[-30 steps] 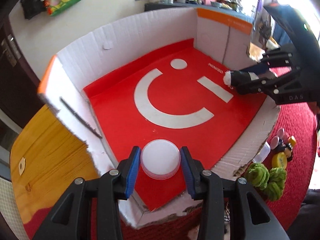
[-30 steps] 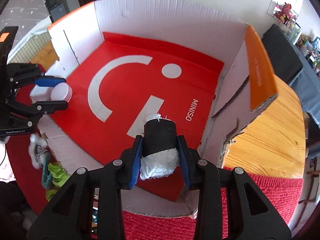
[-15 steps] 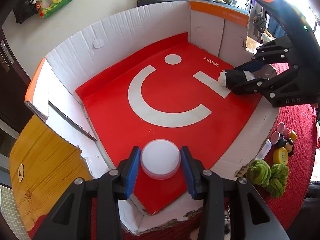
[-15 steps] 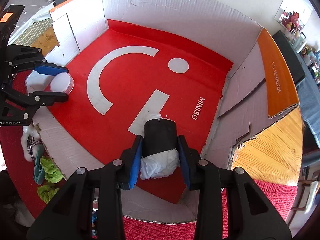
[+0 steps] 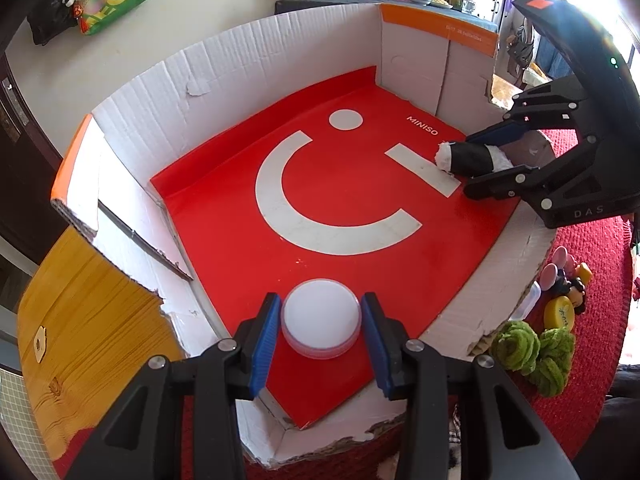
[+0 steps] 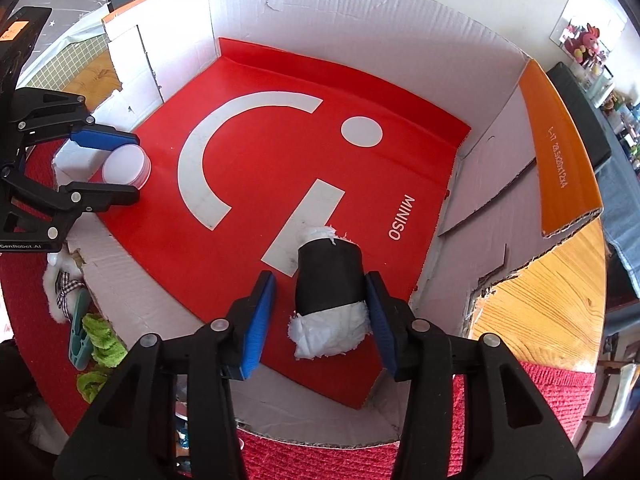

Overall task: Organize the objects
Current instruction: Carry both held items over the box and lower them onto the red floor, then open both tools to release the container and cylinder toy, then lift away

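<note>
Red-floored cardboard box [image 5: 248, 60], white round container [image 5: 320, 322] between left hand-held gripper [image 5: 320, 340] pads.

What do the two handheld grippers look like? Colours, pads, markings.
Both alike: the left gripper and right gripper have black plastic linkage fingers with silver pivot screws and ribbed blue pads. White "DAS" lettering marks the right one's body, "GenRobot.AI" the left's; each carries an orange sticker. No cables or sleeves visible.

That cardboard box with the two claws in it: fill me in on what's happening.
A person is putting things into the red-floored cardboard box. The left claw is shut on a round white container at the near edge. The right claw is opening around a black-and-white roll lying on the box floor; a gap shows on one side. Other items wait outside on the red cloth.
</note>
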A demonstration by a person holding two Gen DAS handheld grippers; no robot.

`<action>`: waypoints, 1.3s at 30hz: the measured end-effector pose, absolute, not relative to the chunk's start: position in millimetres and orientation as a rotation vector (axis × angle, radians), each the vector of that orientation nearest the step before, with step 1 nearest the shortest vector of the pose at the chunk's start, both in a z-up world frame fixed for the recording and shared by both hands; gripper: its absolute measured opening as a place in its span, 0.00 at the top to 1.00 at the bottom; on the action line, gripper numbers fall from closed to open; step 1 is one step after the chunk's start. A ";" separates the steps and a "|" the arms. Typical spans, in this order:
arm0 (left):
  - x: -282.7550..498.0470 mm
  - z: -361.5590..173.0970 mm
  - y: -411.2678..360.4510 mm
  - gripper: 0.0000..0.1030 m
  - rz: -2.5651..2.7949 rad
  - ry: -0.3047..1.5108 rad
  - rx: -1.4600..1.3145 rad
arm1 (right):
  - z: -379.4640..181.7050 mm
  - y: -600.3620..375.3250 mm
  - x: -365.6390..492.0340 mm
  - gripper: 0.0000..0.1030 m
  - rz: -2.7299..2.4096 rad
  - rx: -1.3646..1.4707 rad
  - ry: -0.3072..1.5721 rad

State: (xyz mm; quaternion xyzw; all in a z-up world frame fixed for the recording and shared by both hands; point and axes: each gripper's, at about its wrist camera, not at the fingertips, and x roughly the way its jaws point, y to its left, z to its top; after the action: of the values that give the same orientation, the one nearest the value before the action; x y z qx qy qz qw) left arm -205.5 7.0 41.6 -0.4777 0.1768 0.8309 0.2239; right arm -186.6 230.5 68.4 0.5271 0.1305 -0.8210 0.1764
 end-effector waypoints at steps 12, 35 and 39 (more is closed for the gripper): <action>-205.0 42.8 6.7 0.57 2.292 0.481 -1.323 | 71.3 231.4 -185.0 0.51 -2.331 1.489 0.355; -180.8 83.7 -5.3 0.44 2.418 0.307 -1.202 | 127.5 236.6 -164.2 0.38 -2.464 1.289 0.261; -165.1 101.0 -10.3 0.41 2.462 0.254 -1.141 | 142.4 235.6 -149.7 0.33 -2.514 1.223 0.245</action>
State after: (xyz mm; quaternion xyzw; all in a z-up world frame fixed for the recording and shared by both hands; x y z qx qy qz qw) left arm -165.1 -10.3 101.0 -0.4097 0.0913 0.8838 0.2065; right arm -149.7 235.6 142.4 0.4297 0.0859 -0.8832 0.1670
